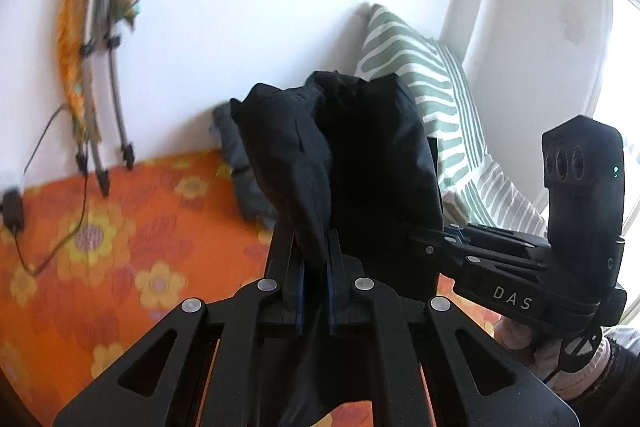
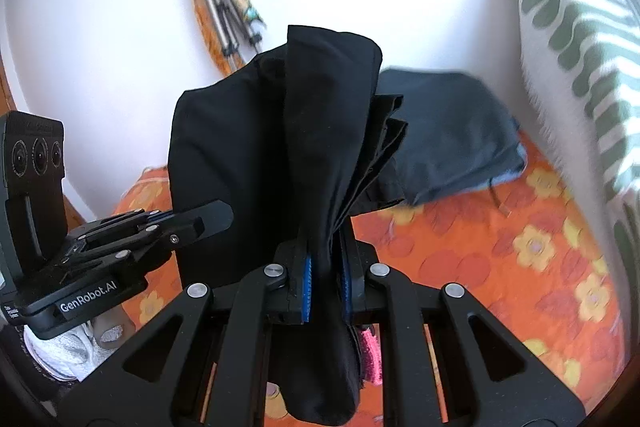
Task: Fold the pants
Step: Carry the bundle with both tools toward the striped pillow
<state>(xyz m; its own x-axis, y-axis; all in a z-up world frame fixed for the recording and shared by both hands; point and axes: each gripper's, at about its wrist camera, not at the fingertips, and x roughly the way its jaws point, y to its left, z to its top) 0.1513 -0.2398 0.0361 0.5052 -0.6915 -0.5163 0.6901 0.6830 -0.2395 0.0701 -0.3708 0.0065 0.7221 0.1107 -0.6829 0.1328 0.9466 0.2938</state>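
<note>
Both tools are clenched on the black pants, which hang bunched in the air above the bed with its orange flowered cover. The left tool pinches a gathered edge of the fabric between its pads, and the cloth rises ahead of it and drapes back beneath. The right tool grips another bunch of the same garment just beside it. A dark folded garment lies ahead of the right tool, against the wall, near a striped pillow. The step looks like lifting the pants to shake them straight. Next, I judge, the tools must spread apart and lay the fabric flat on the bed.
</note>
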